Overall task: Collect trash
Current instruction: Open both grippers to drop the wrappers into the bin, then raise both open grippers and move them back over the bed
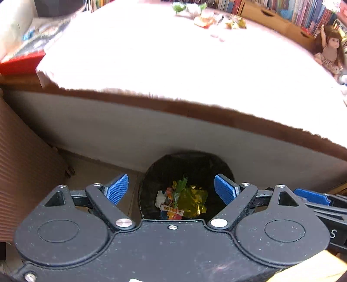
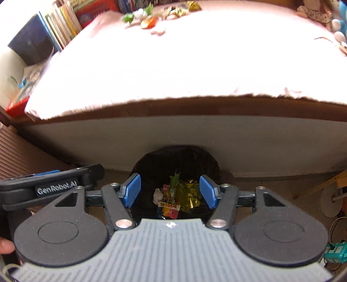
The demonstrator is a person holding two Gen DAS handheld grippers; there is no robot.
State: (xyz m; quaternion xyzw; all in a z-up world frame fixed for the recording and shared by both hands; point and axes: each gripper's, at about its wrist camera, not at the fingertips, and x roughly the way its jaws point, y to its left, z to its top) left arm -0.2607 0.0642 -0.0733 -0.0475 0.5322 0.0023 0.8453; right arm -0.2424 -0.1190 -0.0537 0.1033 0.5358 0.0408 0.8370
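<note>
Inside black bin (image 1: 151, 173): crumpled wrappers (image 1: 182, 200), gold foil, green, orange.

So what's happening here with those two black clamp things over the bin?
A person is collecting trash with two hand-held grippers. The left gripper and right gripper both hang open and empty above a black round bin on the floor, which already holds crumpled colourful wrappers. More crumpled wrappers wait at the far side of the pale pink table top.

bed (image 1: 173, 65): pink cover, wrappers (image 1: 216, 18) at far edge | floor (image 1: 104, 171): black bin (image 1: 186, 164)
</note>
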